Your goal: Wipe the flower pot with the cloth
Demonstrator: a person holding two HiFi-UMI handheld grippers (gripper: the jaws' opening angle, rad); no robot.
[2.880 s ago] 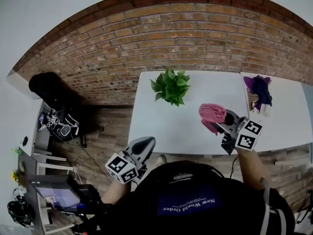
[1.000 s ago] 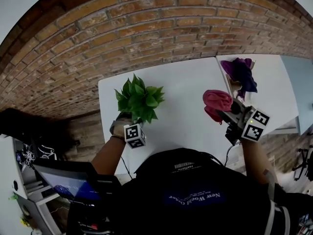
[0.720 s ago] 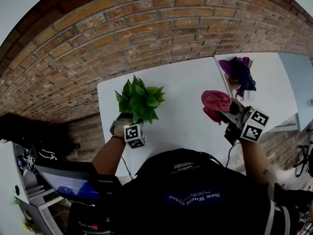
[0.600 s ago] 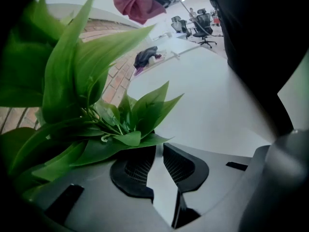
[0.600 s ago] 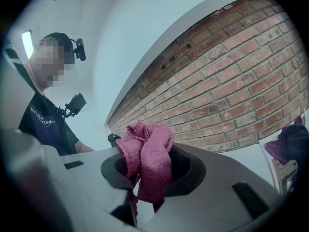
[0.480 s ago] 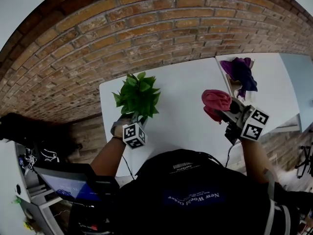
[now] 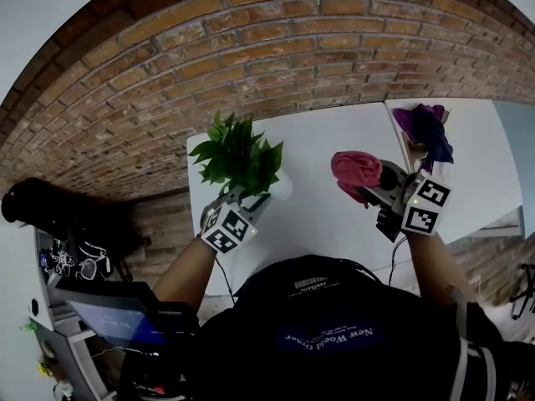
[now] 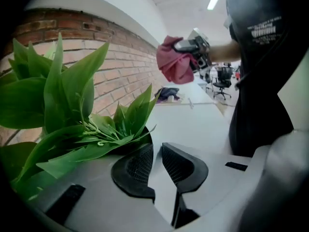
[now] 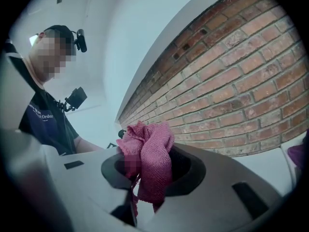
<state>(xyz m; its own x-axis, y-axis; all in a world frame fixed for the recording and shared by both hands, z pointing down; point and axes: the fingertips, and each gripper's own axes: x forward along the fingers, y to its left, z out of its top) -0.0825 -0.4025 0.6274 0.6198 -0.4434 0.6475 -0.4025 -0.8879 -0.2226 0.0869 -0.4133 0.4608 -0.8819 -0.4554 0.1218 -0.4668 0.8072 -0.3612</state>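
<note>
The small white flower pot (image 7: 280,188) with bushy green leaves (image 7: 238,153) hangs tipped over the left end of the white desk (image 7: 326,224). The left gripper (image 7: 244,200) has its fingers closed on the rim, one inside and one outside as far as I can judge. The pot looks light, top-heavy and smooth-walled, so a rim pinch may let it swing under hard wiping. The right gripper (image 7: 374,186) clamps a soft, crumpled pink cloth (image 7: 355,170), held up well apart from the pot. Bare desk lies between them. The desk's left edge is close under the plant, with the red brick wall (image 7: 251,57) beyond.
</note>
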